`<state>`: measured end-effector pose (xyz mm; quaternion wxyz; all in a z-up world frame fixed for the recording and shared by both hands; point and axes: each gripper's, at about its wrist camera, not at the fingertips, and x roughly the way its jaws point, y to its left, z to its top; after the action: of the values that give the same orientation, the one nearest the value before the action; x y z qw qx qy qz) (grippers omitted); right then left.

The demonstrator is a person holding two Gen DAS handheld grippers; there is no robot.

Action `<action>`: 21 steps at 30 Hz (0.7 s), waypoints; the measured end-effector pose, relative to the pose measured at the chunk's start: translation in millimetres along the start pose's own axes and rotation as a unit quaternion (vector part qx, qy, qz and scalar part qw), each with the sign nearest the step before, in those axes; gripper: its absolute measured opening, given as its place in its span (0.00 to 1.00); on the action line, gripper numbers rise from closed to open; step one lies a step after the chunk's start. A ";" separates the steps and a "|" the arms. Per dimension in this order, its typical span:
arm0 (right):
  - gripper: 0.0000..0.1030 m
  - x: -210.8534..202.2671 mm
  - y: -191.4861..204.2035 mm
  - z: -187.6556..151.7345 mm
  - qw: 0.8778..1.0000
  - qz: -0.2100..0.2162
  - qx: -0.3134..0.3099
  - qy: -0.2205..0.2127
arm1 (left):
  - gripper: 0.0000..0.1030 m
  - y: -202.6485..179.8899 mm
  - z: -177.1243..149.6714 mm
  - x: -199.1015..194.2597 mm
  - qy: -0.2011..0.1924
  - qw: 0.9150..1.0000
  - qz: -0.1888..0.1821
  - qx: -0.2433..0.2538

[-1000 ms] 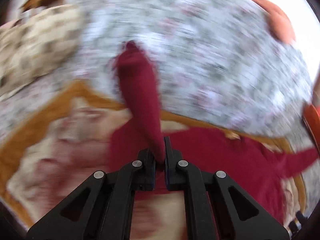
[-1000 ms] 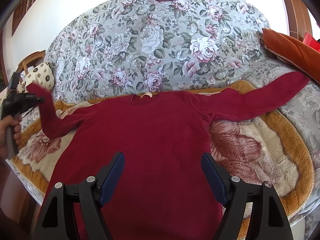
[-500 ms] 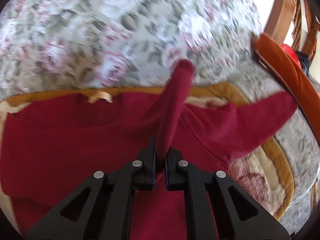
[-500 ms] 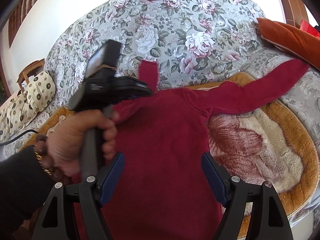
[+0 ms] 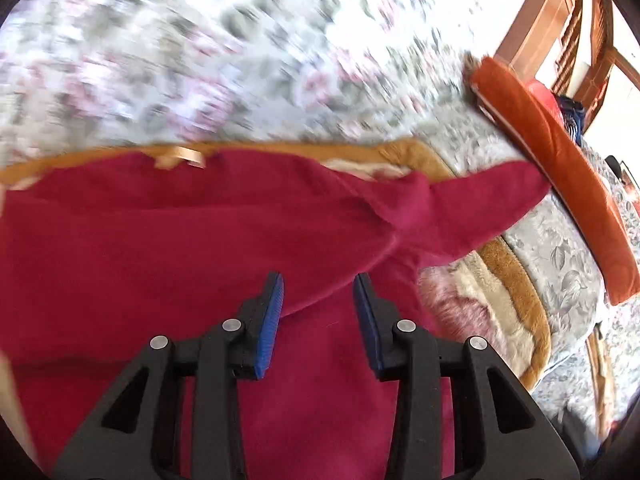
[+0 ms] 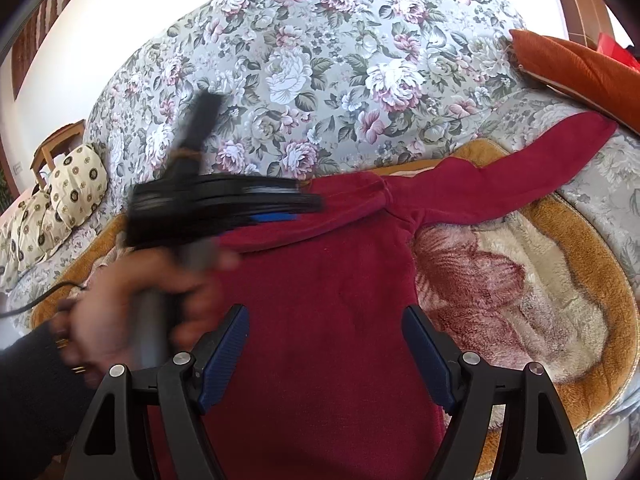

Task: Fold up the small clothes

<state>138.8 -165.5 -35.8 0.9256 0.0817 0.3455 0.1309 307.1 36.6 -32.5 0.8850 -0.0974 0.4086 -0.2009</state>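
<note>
Through my left wrist camera, my left tongs [image 5: 318, 312] have just been opening and now stand a little apart, their blue pads clear of the cloth, with the folded-over sleeve [image 5: 328, 240] lying loose across the chest of the red sweater [image 5: 132, 248] just ahead of them. The sweater lies spread on a fleecy blanket [image 5: 500, 292] over a flowered sofa [image 5: 240, 60], its other sleeve [image 5: 492, 200] reaching out toward an orange cushion [image 5: 560, 168]; the background is blurred. Through my right wrist camera, my right tongs [image 6: 326, 354] are spread wide above the lower body of the sweater [image 6: 328, 300], gripping nothing. My left hand [image 6: 132, 312] and its blurred tongs [image 6: 280, 208] hover over the sweater's upper left, beside the folded sleeve [image 6: 352, 204]. A spotted pillow [image 6: 76, 188] sits at the sofa's far left.
</note>
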 end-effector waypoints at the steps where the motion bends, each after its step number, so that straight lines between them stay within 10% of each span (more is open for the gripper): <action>1: 0.74 -0.7 -2.6 3.0 1.000 0.004 0.005 0.003 | 0.35 12.7 -1.6 -10.8 -0.008 1.000 0.015 -0.002; 5: 0.74 0.2 -13.2 61.1 0.999 0.006 -0.037 -0.023 | 0.35 95.7 -6.3 -36.5 -0.025 0.989 0.128 -0.066; 9: 0.74 66.1 -13.4 114.3 0.995 0.020 -0.100 0.010 | 0.34 161.2 -25.1 -22.8 0.012 0.973 0.138 -0.186; 13: 0.74 146.9 -11.5 120.3 0.988 0.040 -0.130 0.066 | 0.35 145.5 -35.3 -23.8 -0.011 0.976 0.167 -0.140; 15: 0.72 197.1 -19.3 104.9 0.976 -0.019 -0.167 0.136 | 0.35 145.5 -42.1 -26.4 -0.020 0.977 0.163 -0.137; 18: 0.86 207.9 -54.4 96.9 0.984 -0.027 -0.114 0.134 | 0.35 149.7 -48.5 -33.9 -0.025 0.977 0.150 -0.151; 21: 0.78 206.1 -68.6 101.4 0.987 -0.032 -0.080 0.137 | 0.35 142.7 -33.7 -45.3 -0.044 0.973 0.162 -0.159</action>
<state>368.4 -175.4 -103.9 0.8767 -0.0220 0.4602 0.1381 294.3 184.5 -71.3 0.8959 -0.1780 0.4067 0.0169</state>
